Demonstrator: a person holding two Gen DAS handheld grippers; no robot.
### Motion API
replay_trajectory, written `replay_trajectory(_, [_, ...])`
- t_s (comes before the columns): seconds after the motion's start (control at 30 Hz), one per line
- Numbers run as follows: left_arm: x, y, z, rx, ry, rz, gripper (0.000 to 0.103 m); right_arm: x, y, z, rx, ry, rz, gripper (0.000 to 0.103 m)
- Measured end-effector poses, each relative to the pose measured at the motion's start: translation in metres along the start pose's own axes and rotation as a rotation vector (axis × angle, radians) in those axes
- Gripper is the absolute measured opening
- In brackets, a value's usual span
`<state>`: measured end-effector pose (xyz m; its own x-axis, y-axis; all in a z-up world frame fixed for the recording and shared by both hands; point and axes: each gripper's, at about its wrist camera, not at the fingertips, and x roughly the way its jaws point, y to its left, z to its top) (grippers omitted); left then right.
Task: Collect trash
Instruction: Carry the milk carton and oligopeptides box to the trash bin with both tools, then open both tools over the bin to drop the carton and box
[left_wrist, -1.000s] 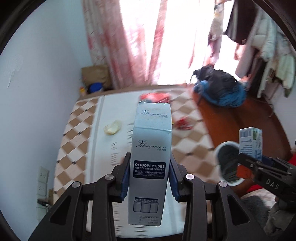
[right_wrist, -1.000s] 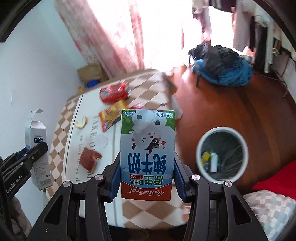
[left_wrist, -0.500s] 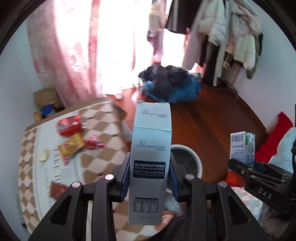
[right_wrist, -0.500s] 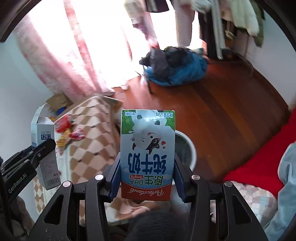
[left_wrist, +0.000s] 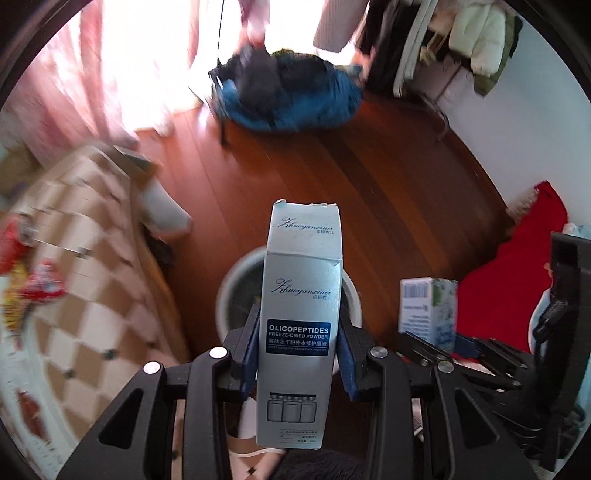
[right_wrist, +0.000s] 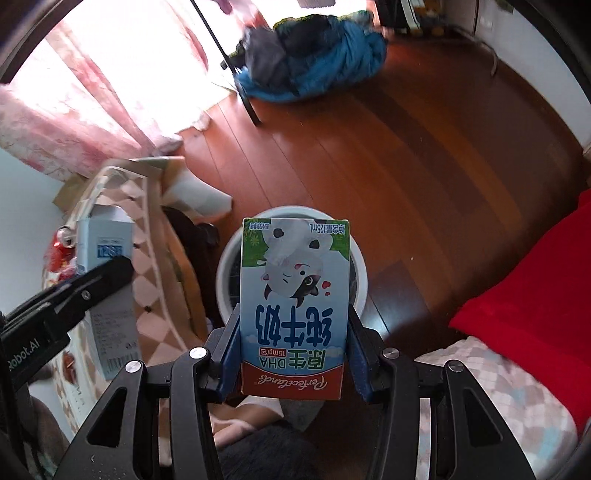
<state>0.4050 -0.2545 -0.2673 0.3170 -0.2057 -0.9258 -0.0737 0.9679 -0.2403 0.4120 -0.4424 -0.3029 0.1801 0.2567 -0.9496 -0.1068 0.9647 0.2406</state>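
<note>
My left gripper (left_wrist: 297, 350) is shut on a tall silver cosmetics box (left_wrist: 301, 314), held upright. Behind and below that box stands a white round trash bin (left_wrist: 232, 291) on the wooden floor. My right gripper (right_wrist: 293, 350) is shut on a small milk carton (right_wrist: 295, 295) with a cow picture, printed side upside down. The same white bin (right_wrist: 227, 266) sits right behind the carton. The milk carton (left_wrist: 428, 310) shows at the right of the left wrist view, and the silver box (right_wrist: 107, 273) at the left of the right wrist view.
A table with a checkered cloth (left_wrist: 92, 258) stands left of the bin, with red snack wrappers (left_wrist: 40, 288) on it. A blue and black heap of clothes (left_wrist: 284, 96) lies on the floor (right_wrist: 369, 147) by the pink curtain (right_wrist: 92, 92). Red bedding (right_wrist: 535, 295) is at the right.
Both grippers have swung from over the table toward the floor. The white bin now sits directly behind both held boxes. Both grips are unchanged.
</note>
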Motion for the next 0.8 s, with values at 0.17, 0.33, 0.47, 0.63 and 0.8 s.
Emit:
replay_trajectory(0.17, [0.053,0.015,0.011,-0.045,0.131,-0.02,0.034,0.05,-0.006,0.019,-0.001,0.071,-0.019,0.051])
replay_trajectory(0.33, [0.078,0.024,0.012,-0.062,0.186,0.007,0.065,0.092,-0.014,0.037,0.016,0.129,-0.043,0.053])
replay_trajectory(0.47, [0.079,0.036,0.008,-0.095,0.186,0.06,0.091,0.111,-0.025,0.036,0.051,0.174,-0.059,0.085])
replay_trajectory(0.63, [0.071,0.048,-0.003,-0.095,0.15,0.163,0.093,0.115,-0.033,0.024,0.056,0.196,-0.075,0.103])
replay_trajectory(0.8, [0.059,0.054,-0.02,-0.085,0.106,0.241,0.093,0.107,-0.027,0.008,0.036,0.188,-0.115,0.103])
